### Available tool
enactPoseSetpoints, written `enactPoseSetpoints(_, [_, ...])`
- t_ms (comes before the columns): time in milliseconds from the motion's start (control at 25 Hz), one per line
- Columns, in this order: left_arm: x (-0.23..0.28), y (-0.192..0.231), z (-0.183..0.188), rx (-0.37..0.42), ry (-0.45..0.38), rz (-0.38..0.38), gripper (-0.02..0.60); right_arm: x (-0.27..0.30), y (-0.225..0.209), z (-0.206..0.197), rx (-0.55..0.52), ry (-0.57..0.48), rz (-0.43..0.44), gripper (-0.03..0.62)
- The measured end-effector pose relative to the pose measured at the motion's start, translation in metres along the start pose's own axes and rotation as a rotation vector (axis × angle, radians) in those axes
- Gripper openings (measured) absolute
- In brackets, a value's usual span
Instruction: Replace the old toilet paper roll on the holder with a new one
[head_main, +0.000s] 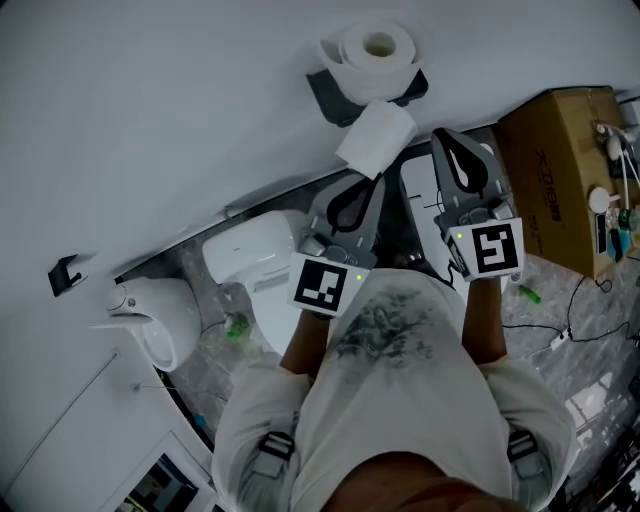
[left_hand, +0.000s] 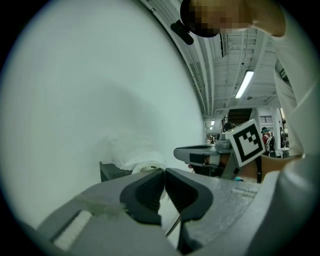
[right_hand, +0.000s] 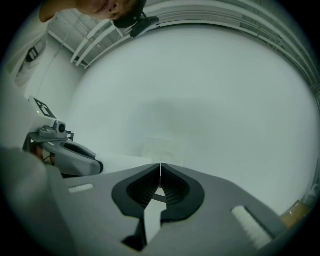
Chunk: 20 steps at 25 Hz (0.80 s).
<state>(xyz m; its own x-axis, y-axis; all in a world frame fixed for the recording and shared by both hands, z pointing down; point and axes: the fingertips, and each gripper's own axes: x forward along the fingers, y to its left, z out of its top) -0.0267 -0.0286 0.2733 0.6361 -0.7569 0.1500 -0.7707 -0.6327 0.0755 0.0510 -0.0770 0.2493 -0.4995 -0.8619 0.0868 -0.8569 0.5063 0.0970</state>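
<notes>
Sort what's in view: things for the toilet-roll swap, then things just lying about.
For the job: white toilet paper roll; dark grey wall holder.
Lying about: brown cardboard box; white toilet; small green object on the floor.

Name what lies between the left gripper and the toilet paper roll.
In the head view, a loose hanging sheet of paper lies between the left gripper and the toilet paper roll.

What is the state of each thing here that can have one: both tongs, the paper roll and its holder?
left tongs: shut, nothing seen between them.
right tongs: shut, empty.
toilet paper roll: sitting on the holder, not yet removed.
loose sheet: unrolled, hanging from the roll.
holder: fixed on the wall, carrying the roll.
</notes>
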Motion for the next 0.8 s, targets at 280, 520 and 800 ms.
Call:
enactPoseSetpoints(280, [-0.016, 0.019, 0.004, 0.007, -0.012, 0.062, 0.014, 0.012, 0.010, 0.007, 0.000, -0.042, 0.046, 0.040])
enactPoseSetpoints(520, [-0.024, 0.032, 0.008, 0.013, -0.025, 0.098, 0.014, 0.026, 0.009, 0.012, -0.009, -0.052, 0.062, 0.106])
enactPoseSetpoints(800, [-0.029, 0.044, 0.012, 0.009, -0.024, 0.124, 0.014, 0.052, 0.003, 0.013, -0.024, -0.039, 0.043, 0.212])
